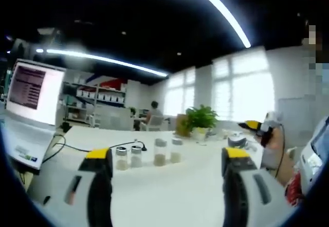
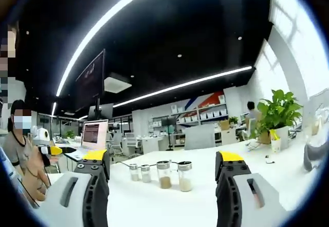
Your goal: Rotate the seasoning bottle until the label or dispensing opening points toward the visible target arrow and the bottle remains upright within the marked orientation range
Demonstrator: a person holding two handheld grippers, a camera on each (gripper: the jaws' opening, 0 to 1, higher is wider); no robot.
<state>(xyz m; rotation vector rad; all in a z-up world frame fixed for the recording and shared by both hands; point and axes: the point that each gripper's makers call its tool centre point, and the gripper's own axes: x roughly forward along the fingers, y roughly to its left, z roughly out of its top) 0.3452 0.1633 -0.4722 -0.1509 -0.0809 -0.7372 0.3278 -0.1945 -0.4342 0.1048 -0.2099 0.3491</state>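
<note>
While both grippers hover with jaws spread and empty — left gripper (image 1: 163, 163), right gripper (image 2: 162, 164) — the seasoning bottles (image 2: 159, 173) stand upright in a row on the white table (image 2: 154, 206), straight ahead; the right looks nearer.

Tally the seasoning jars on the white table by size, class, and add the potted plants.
Small jars: 2
Tall jars: 2
Potted plants: 1
Total: 5
</note>
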